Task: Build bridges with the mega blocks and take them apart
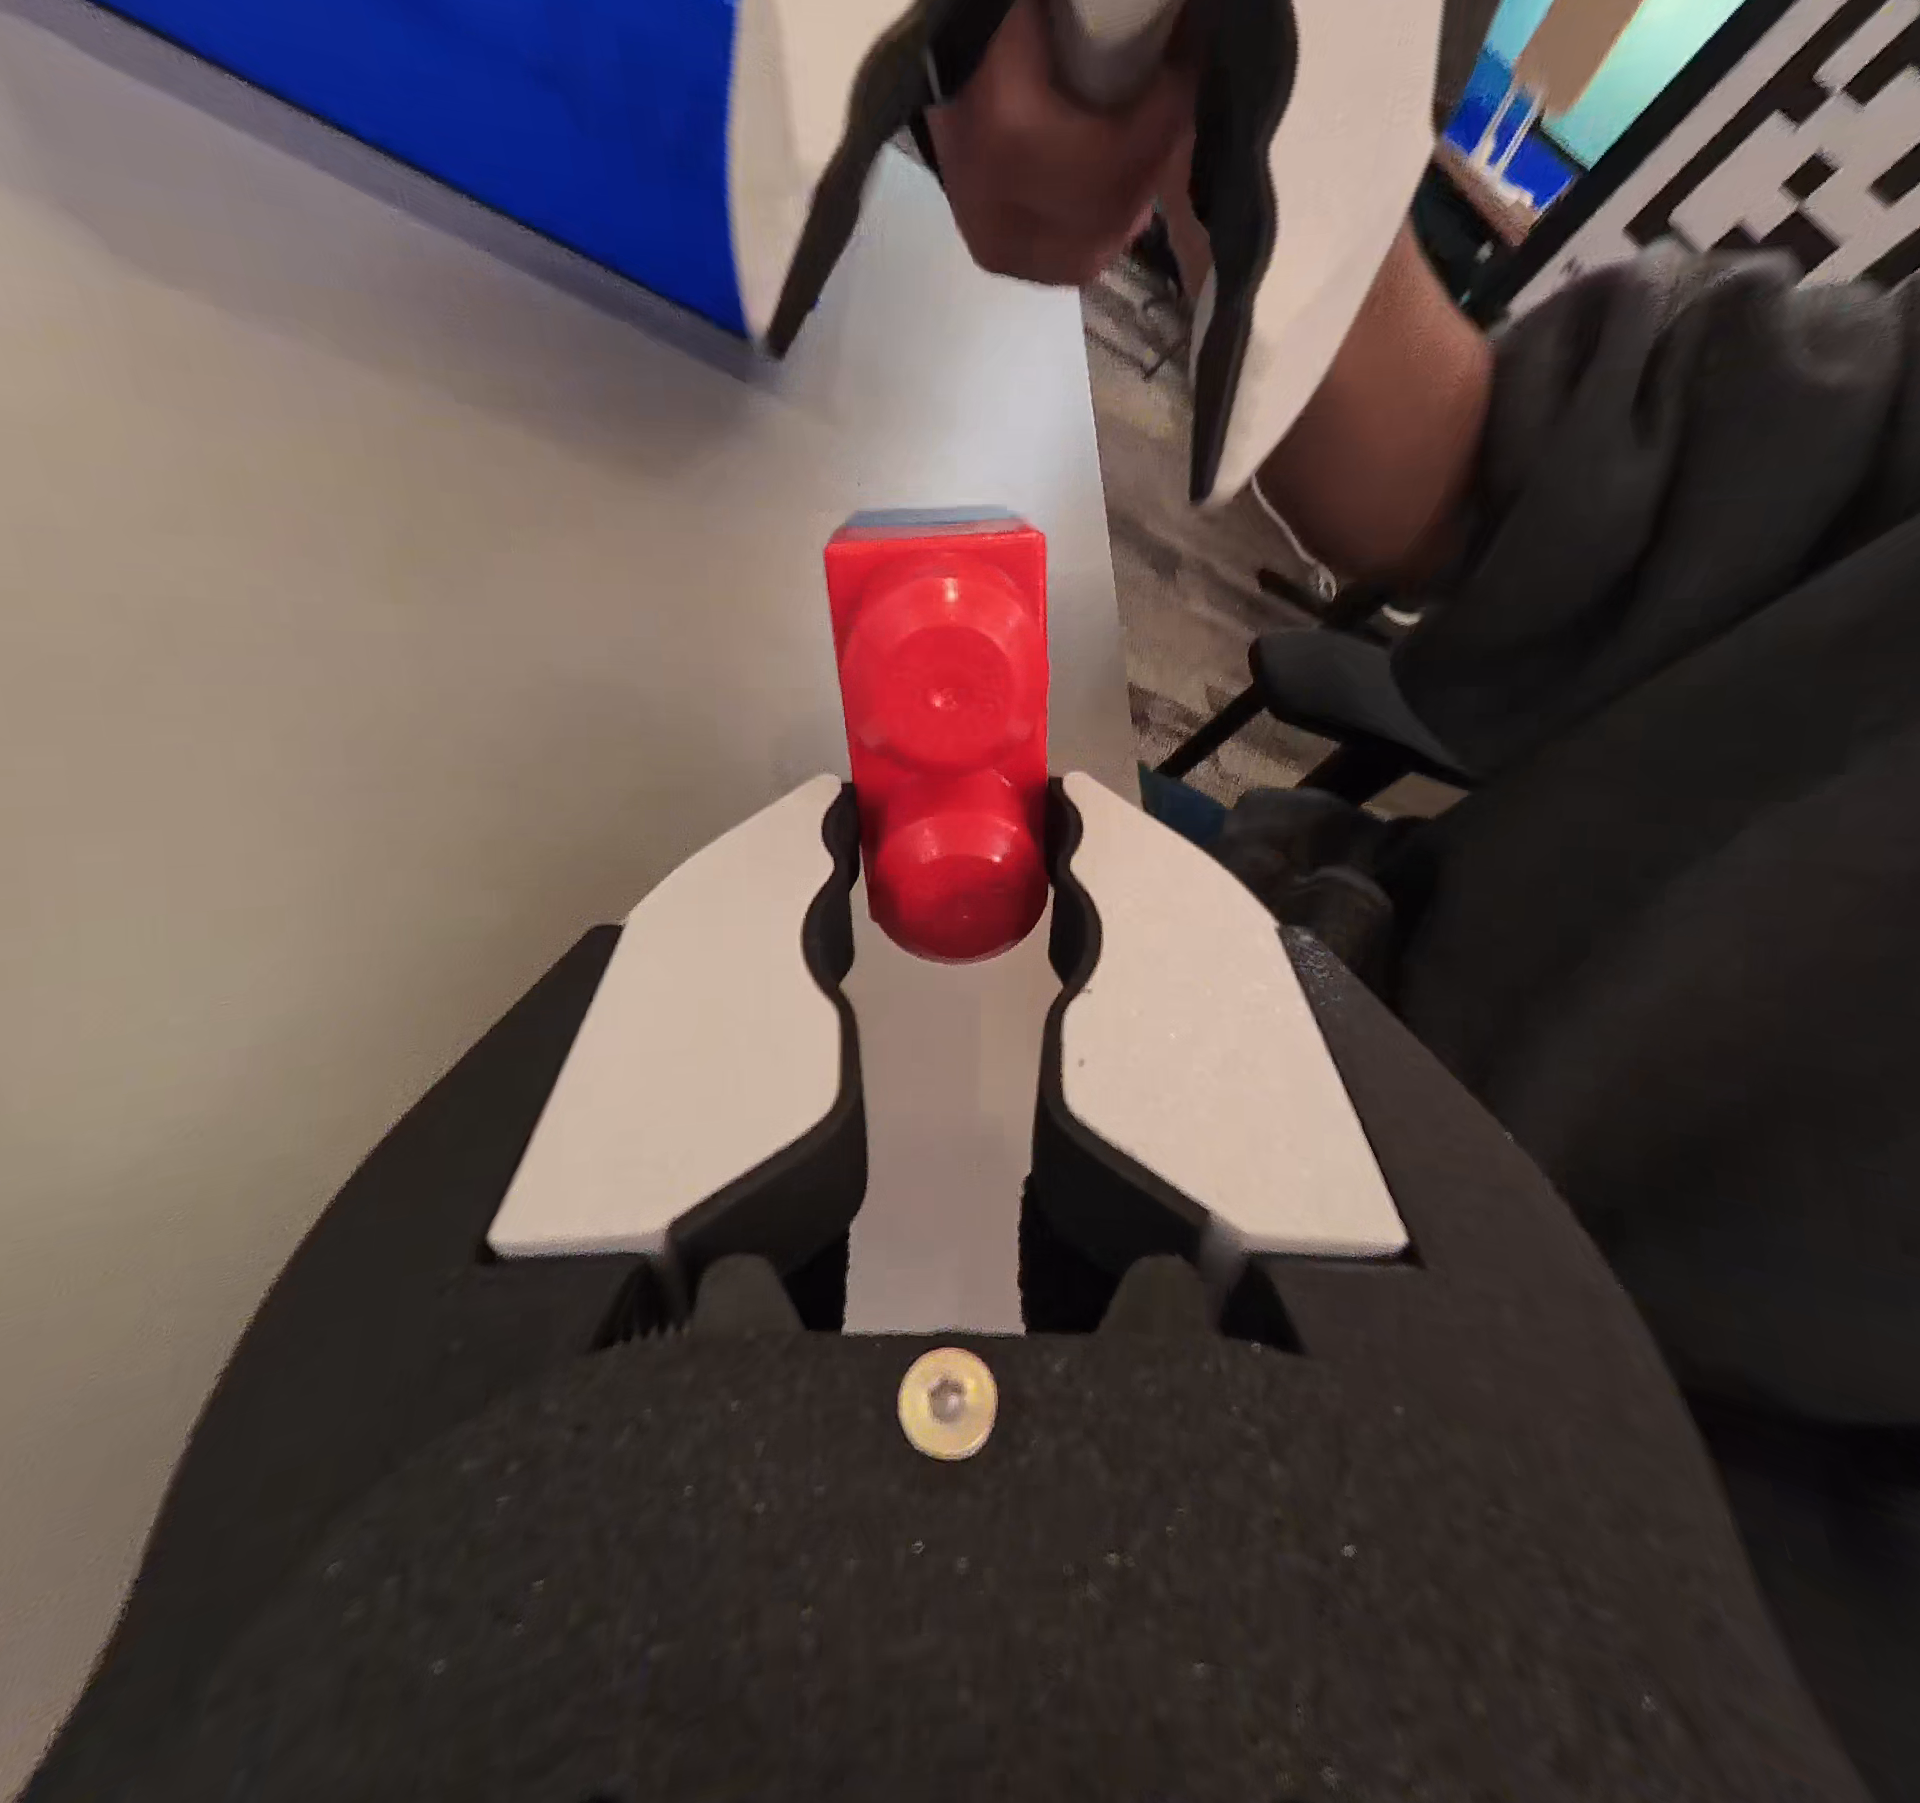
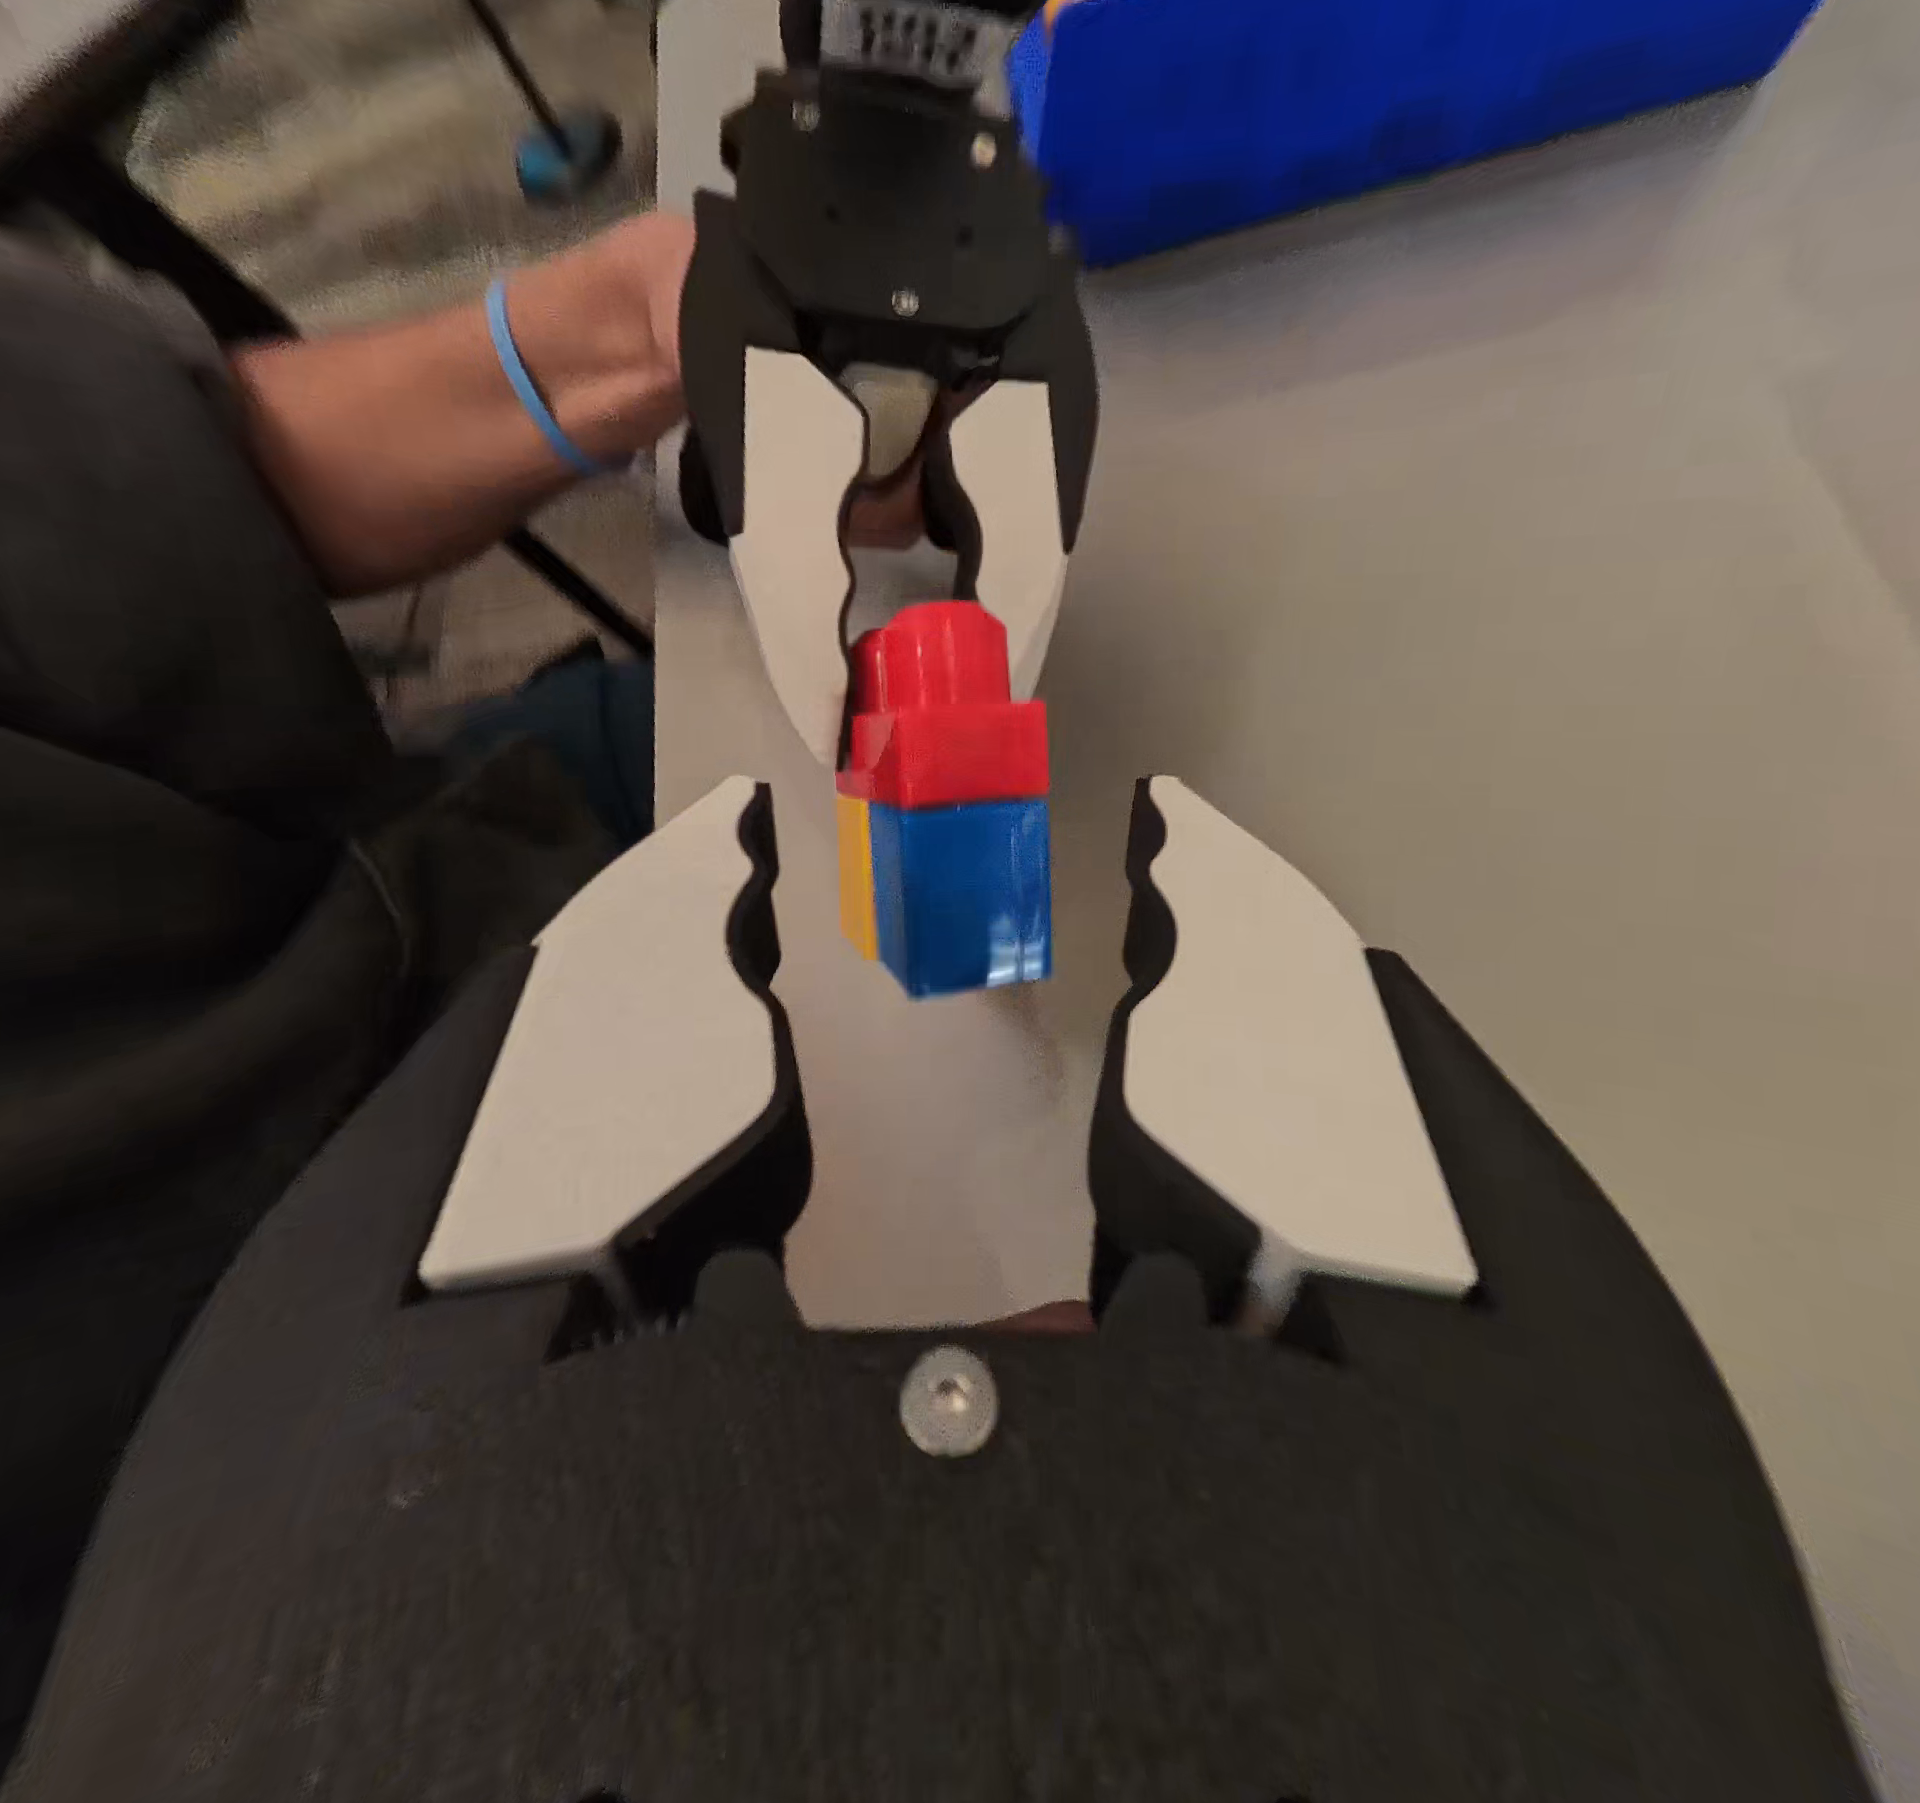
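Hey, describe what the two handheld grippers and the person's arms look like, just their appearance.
Both the left gripper and right gripper have black textured bodies with a silver screw, and flat white fingers edged with wavy black pads. The person wears dark grey sleeves and a light blue wristband on the left wrist.

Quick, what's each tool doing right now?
Left tool: shut on the red block.
Right tool: open, empty, either side of the blue block.
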The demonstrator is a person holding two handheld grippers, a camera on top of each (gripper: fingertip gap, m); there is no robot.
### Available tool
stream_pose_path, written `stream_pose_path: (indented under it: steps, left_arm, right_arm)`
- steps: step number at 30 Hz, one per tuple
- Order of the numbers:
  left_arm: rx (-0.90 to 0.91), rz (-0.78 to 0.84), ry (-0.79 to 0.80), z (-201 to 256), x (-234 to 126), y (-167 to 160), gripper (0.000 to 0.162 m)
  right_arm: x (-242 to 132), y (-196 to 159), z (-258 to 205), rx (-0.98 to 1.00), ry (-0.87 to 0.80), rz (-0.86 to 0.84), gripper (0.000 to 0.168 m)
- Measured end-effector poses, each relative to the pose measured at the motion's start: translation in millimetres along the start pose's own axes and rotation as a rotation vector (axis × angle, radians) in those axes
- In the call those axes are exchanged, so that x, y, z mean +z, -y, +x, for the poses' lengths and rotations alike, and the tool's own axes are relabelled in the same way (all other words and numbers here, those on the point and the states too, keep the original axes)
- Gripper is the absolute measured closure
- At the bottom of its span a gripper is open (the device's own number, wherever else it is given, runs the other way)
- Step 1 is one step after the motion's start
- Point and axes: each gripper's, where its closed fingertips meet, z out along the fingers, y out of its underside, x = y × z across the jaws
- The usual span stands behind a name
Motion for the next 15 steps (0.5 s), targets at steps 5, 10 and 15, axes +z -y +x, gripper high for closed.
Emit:
stream_pose_path:
  steps: [5,10,15]
  left_arm:
    - [0.04,-0.04,-0.014,8.8,10.6,4.1,0.128]
    - [0.052,0.147,0.121,2.8,-12.1,25.7,0.107]
    - [-0.133,0.499,0.417,-24.6,-79.0,35.5,0.084]
  right_arm:
    - [26.2,-17.9,-9.1,-0.02,0.114,-0.244,0.128]
    - [6.6,-4.7,-4.6,-0.043,0.022,-0.035,0.13]
    - [-76.5,1.8,26.1,0.0,-0.365,0.38,0.131]
